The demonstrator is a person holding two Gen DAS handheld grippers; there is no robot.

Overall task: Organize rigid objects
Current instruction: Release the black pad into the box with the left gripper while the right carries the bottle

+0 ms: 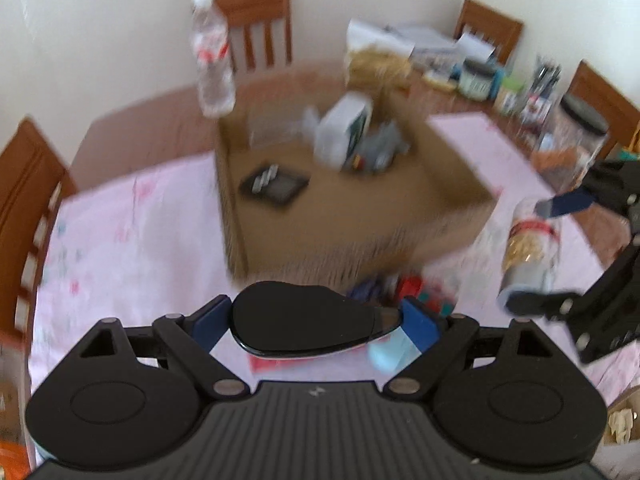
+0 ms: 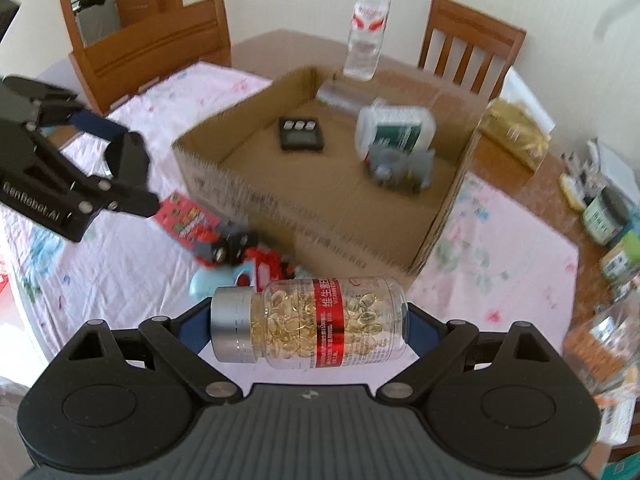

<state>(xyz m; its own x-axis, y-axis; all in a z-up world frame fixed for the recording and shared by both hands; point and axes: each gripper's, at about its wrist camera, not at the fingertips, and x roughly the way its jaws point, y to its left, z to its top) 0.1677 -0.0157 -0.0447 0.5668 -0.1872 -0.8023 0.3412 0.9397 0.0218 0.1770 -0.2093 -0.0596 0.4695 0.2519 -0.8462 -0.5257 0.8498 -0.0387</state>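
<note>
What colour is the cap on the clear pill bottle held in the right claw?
Silver, on the clear capsule bottle with a red label; the right wrist view shows it best.

motion-blurred cardboard box (image 1: 352, 208) contents

White walls (image 1: 120, 40) and wooden chairs (image 2: 472, 40) surround a table (image 1: 152, 116) draped in pink floral cloth (image 1: 132, 240).

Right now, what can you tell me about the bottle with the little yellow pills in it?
The capsule bottle is clear plastic, packed with shiny golden softgels, with a silver screw cap at one end and a red label band with white Chinese writing around its middle. It lies sideways, held end to end in the right tongs, cap toward the left, above the pink flowered tablecloth, just short of the cardboard box.
</note>
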